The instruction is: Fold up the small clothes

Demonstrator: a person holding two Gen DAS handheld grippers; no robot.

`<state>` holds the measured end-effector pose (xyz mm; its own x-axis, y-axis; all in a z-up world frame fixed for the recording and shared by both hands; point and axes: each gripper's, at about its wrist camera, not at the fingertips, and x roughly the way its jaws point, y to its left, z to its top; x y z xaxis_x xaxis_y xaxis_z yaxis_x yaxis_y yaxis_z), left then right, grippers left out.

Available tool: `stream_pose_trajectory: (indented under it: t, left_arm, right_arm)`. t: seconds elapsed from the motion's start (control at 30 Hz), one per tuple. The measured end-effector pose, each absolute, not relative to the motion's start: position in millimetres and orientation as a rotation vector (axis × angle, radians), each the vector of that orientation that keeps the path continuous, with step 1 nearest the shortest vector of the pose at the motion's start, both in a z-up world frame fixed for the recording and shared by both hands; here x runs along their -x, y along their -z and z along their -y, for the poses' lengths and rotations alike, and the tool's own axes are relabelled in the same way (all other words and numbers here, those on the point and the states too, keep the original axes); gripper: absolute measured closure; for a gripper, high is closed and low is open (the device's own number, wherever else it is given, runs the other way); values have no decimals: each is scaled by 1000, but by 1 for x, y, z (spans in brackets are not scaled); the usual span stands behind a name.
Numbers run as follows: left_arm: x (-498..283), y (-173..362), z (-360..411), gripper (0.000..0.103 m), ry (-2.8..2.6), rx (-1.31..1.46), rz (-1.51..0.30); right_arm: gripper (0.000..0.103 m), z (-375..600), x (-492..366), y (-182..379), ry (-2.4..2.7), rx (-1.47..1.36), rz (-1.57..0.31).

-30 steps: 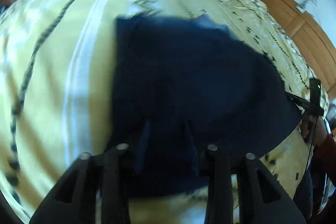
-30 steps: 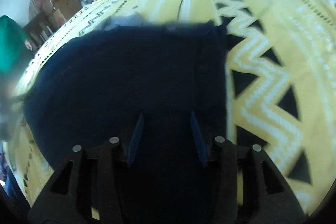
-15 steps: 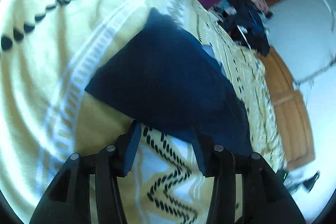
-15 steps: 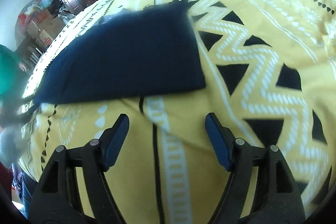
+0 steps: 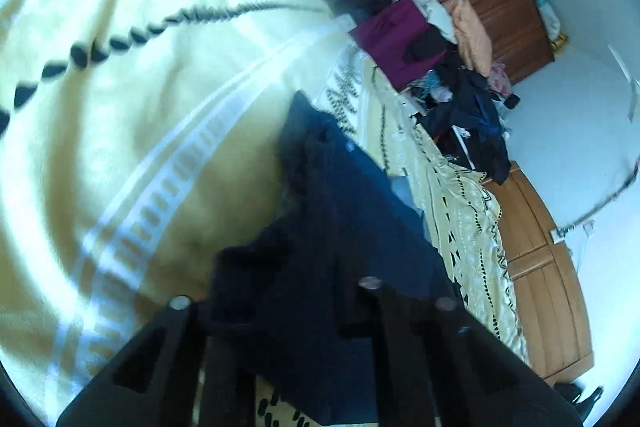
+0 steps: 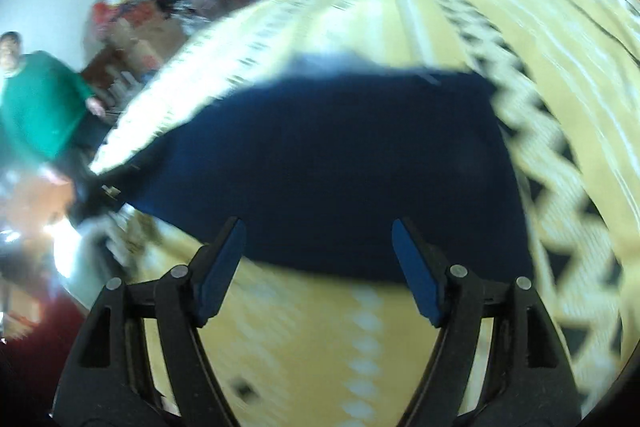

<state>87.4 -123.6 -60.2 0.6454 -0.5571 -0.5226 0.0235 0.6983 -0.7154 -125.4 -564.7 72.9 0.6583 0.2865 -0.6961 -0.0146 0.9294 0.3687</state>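
My left gripper clamps the navy cloth, my right gripper gapes empty at its 6 o'clock edge; a one-sided lift may skew the fold.

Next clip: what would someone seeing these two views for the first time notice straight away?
A dark navy garment lies on a yellow patterned bedspread and fills the middle of both views. In the left wrist view the cloth bunches up over the left gripper, hiding its fingers; the right gripper stands open at the garment's near edge. A heap of clothes sits beyond the bed.
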Motion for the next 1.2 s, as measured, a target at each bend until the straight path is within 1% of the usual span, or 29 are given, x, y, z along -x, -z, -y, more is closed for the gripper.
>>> stream_pose_trajectory:
  t: [0.1,0.13,0.27,0.33,0.47,0.53,0.57,0.6,0.63,0.67,0.7,0.73,0.77,0.87,0.97,1.13,1.2]
  left_arm:
    - [-79,34,143,96,408,571,-759]
    - [-75,24,155,96,425,496,-740]
    - [-57,-7,186,96,471,305,-672]
    - [-52,-18,202,96,505,231,-650]
    - [-44,-33,225,95,552,112,-610]
    - [-41,-37,238,95,576,66,-594]
    - [-40,-39,245,95,591,49,-590]
    - [-35,-39,246,95,603,37,-584]
    - [-33,-42,256,95,627,11,-576]
    - [-31,-46,265,95,648,-8,-568]
    - [-30,-49,273,95,666,-21,-563]
    - [-25,-54,288,95,715,-41,-555]
    - [-19,-58,298,95,745,-59,-548]
    - [3,-66,352,94,885,-143,-534]
    - [23,-59,414,90,1024,-200,-565]
    - [35,-39,492,90,1144,-238,-635]
    - [36,-33,511,90,1175,-251,-656]
  right_arm:
    - [27,529,61,-98,-301,-326,-825]
    - [25,512,30,-104,-352,-322,-841]
    - [23,440,-82,-103,-502,-322,-981]
    - [21,403,-121,-98,-569,-296,-1059]
    - [20,352,-157,-77,-611,-227,-1187]
    - [22,351,-155,-72,-552,-169,-1174]
    - [33,360,-151,-70,-531,-161,-1155]
    - [46,371,-147,-68,-507,-178,-1135]
    - [70,389,-141,-67,-496,-230,-1112]
    - [80,406,-137,-68,-493,-288,-1082]
    - [82,431,-124,-72,-456,-334,-1031]
    - [88,449,-112,-75,-427,-358,-995]
    - [90,470,-98,-77,-405,-391,-963]
    - [92,541,-55,-78,-330,-471,-890]
    - [94,595,-29,-66,-270,-516,-888]
    - [94,657,-8,-43,-213,-602,-878]
    - [94,683,-4,-31,-219,-663,-890]
